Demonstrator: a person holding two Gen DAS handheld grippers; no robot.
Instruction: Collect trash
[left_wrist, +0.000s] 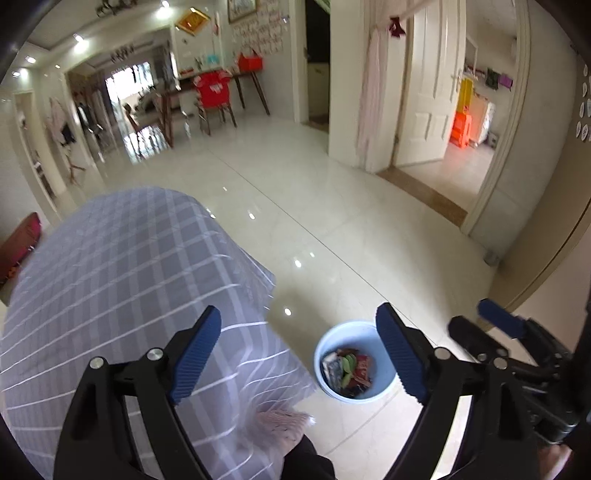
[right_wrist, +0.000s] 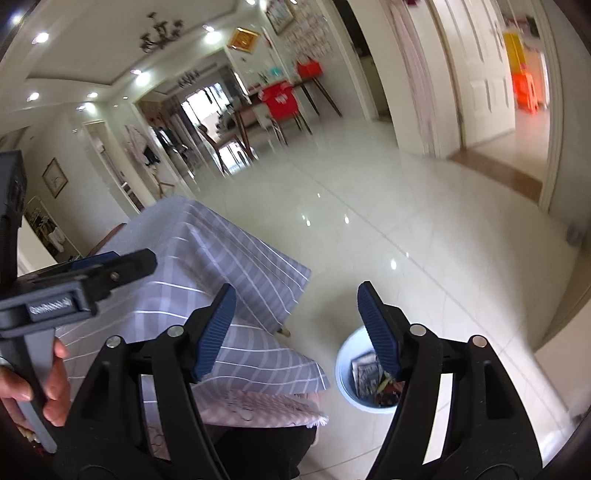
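Gaping wide with nothing between their blue ribbed pads, the left tongs hang above the edge of a bench draped in a grey cloth with white checks. The right tongs are likewise spread apart and empty, held just to the right of the left ones; the left tool's black body and the person's left hand gripping its handle show at the left edge of the right wrist view. A pink patterned cloth peeks out below the grey one.

Beyond the bench stretches a glossy pale tiled floor catching ceiling-light reflections. A dining table with a red-covered chair stands far off, and a white door opens onto a room holding something orange (blurred, hard to identify).

On the floor just beside the bench corner sits a light blue bin with wrappers and scraps of trash inside. In the left wrist view it lies below and between the pads, nearer the right-hand pad; in the right wrist view that pad partly covers it.
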